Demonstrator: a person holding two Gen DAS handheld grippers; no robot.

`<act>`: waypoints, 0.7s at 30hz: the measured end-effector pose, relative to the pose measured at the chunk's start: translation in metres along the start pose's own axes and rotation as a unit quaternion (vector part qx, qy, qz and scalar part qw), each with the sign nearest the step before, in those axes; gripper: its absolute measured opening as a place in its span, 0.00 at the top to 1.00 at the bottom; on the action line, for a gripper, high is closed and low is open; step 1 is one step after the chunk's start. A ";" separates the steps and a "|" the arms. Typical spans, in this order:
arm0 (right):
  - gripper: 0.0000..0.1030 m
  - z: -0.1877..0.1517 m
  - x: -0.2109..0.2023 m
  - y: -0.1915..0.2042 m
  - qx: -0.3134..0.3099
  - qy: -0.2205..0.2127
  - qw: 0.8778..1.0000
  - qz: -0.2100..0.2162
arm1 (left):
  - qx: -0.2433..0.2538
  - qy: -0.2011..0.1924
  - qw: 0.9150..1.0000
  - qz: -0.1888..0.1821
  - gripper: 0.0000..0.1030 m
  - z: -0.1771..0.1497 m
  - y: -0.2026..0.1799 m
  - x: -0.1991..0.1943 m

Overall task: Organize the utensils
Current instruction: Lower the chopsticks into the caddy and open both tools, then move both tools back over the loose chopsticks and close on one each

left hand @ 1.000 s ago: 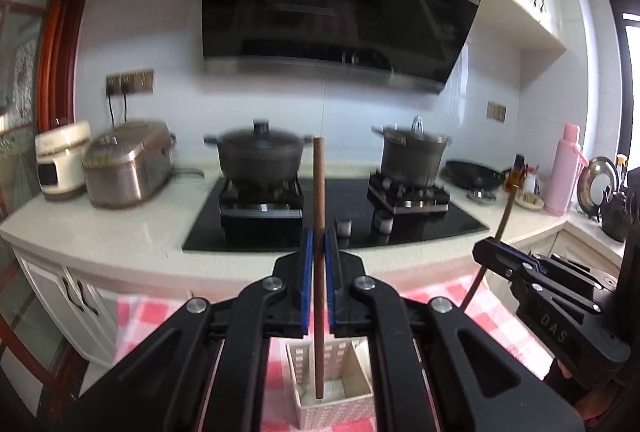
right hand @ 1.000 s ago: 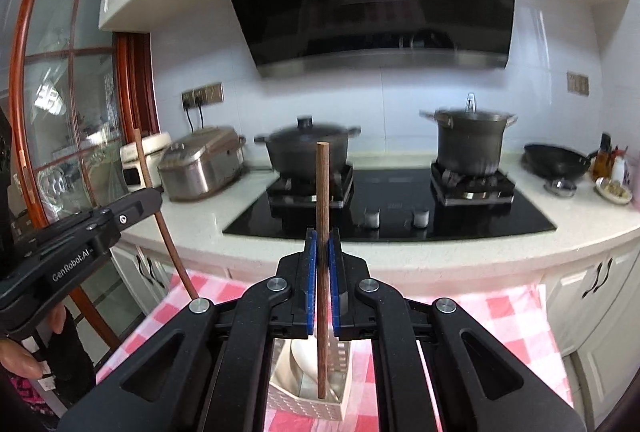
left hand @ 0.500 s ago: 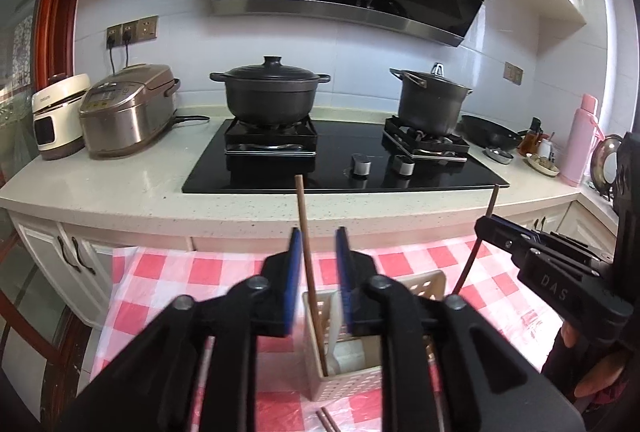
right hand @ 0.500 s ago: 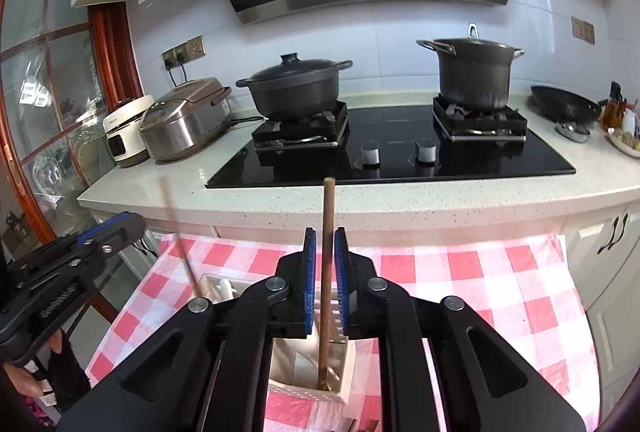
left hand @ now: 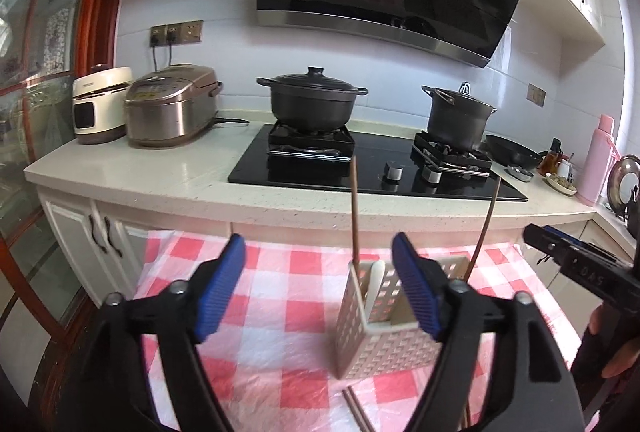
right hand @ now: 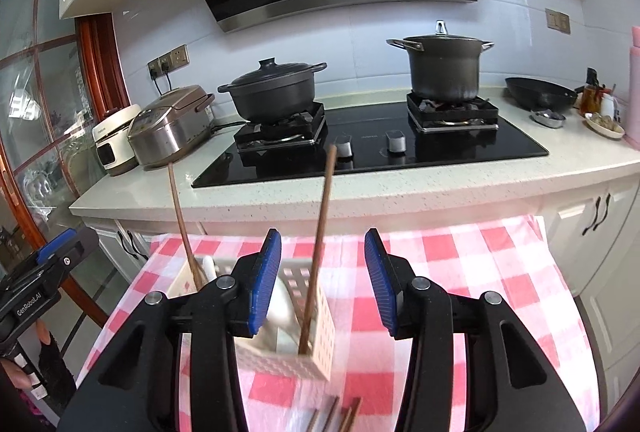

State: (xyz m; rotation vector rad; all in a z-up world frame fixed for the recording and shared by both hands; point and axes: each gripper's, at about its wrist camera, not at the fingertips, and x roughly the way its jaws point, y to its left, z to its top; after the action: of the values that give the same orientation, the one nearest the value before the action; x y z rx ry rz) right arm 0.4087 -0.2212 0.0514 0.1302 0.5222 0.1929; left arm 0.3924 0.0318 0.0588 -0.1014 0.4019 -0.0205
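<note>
A white perforated utensil holder (left hand: 384,324) (right hand: 308,352) stands on the red-checked cloth, with a white spoon (right hand: 280,306) inside. One brown chopstick (left hand: 355,207) stands in its left compartment, free between the widely spread, still opening jaws of my left gripper (left hand: 318,288). A second chopstick (right hand: 320,232) leans in the holder's right end. The opening jaws of my right gripper (right hand: 322,284) stand on either side of it without touching. Each view also shows the other chopstick (left hand: 484,228) (right hand: 182,224). Loose chopsticks (left hand: 354,408) (right hand: 336,412) lie on the cloth in front of the holder.
The checked cloth (left hand: 280,272) covers a low table in front of the kitchen counter (left hand: 160,175). On the counter are a black hob with two dark pots (left hand: 312,103), two rice cookers (left hand: 168,111), a wok (right hand: 540,95) and a pink bottle (left hand: 598,159).
Both grippers sank from shut on upright chopsticks to open jaws. Both chopsticks dropped into the holder and now lean there free. The view tilted down towards the table.
</note>
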 end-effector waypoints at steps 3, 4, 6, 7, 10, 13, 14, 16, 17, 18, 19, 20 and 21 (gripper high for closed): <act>0.52 -0.021 -0.012 -0.002 -0.002 0.003 1.000 -0.005 | 0.004 -0.019 1.000 0.011 0.04 -0.020 0.001 -0.016; 0.50 -0.030 -0.017 -0.002 -0.005 0.004 1.000 -0.007 | 0.008 -0.023 1.000 0.013 0.05 -0.028 0.000 -0.020; 0.46 -0.046 -0.024 -0.002 -0.014 0.006 1.000 -0.014 | 0.013 -0.013 1.000 0.010 0.05 -0.044 -0.002 -0.026; 0.45 -0.056 -0.028 -0.002 -0.017 0.010 1.000 -0.017 | 0.013 -0.007 1.000 0.007 0.05 -0.050 -0.002 -0.026; 0.44 -0.085 -0.034 -0.003 -0.018 0.027 0.999 -0.023 | 0.005 0.021 1.000 0.006 0.05 -0.075 -0.002 -0.026; 0.44 -0.112 -0.035 -0.004 -0.018 0.048 0.998 -0.031 | 0.002 0.052 0.999 0.004 0.05 -0.097 -0.001 -0.022; 0.44 -0.120 -0.034 -0.005 -0.015 0.056 0.998 -0.032 | 0.002 0.060 0.998 0.008 0.05 -0.104 -0.001 -0.021; 0.44 -0.134 -0.033 -0.008 -0.008 0.068 0.997 -0.034 | 0.003 0.069 0.998 0.013 0.05 -0.116 -0.001 -0.020; 0.44 -0.142 -0.032 -0.010 -0.005 0.076 0.996 -0.036 | 0.001 0.072 0.997 0.014 0.05 -0.122 -0.001 -0.021; 0.44 -0.148 -0.031 -0.010 -0.002 0.083 0.996 -0.038 | -0.001 0.077 0.997 0.014 0.05 -0.128 -0.001 -0.021; 0.45 -0.155 -0.029 -0.012 0.002 0.092 0.995 -0.041 | -0.004 0.081 0.997 0.015 0.05 -0.134 0.000 -0.022; 0.46 -0.162 -0.026 -0.014 0.006 0.100 0.994 -0.043 | -0.006 0.085 0.996 0.016 0.05 -0.138 0.001 -0.022; 0.48 -0.166 -0.024 -0.015 0.010 0.108 0.993 -0.045 | -0.007 0.088 0.996 0.017 0.05 -0.142 0.001 -0.021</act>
State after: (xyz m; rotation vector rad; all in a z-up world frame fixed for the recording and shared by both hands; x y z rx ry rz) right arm 0.3067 -0.2290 -0.0826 0.1049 0.7438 0.1136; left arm 0.3170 0.0206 -0.0634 -0.1076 0.5809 0.0071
